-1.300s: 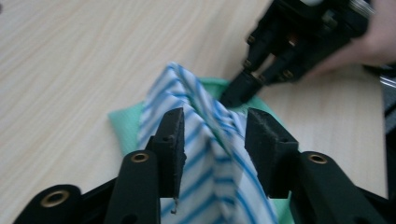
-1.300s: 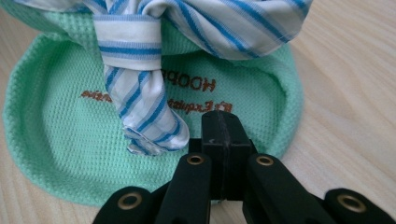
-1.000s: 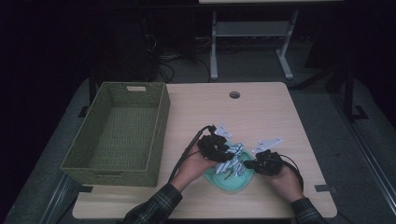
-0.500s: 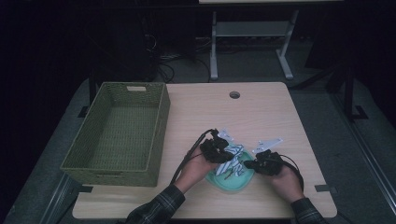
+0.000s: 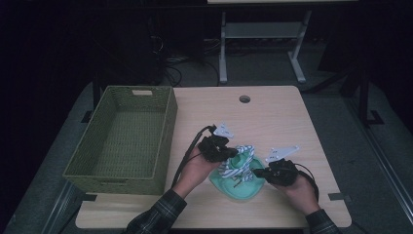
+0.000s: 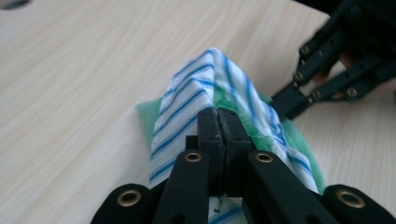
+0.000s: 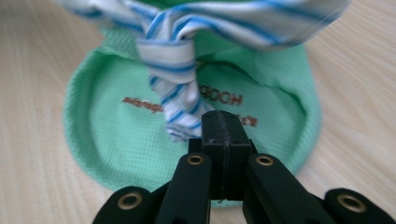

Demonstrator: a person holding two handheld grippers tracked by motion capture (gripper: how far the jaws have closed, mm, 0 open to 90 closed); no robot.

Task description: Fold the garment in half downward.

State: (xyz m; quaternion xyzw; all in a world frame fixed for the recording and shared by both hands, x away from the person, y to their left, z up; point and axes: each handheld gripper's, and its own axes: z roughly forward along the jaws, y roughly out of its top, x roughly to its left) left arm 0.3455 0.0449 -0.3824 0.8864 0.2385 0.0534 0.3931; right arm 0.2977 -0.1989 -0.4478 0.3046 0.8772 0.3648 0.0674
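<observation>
With both jaw pairs clamped on the striped strip (image 6: 205,88) over the green cloth (image 7: 112,140), near the table's (image 5: 272,112) front edge, the left gripper (image 6: 218,116) and right gripper (image 7: 223,122) appear mid-knot; next, pull apart evenly.

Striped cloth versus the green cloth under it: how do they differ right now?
The striped cloth is white with blue stripes; the green cloth is plain mint with brown lettering. The striped one is bunched and twisted, pinched by the left gripper; the green one lies spread on the table. The striped one sits on top. Both are soft fabric.
</observation>
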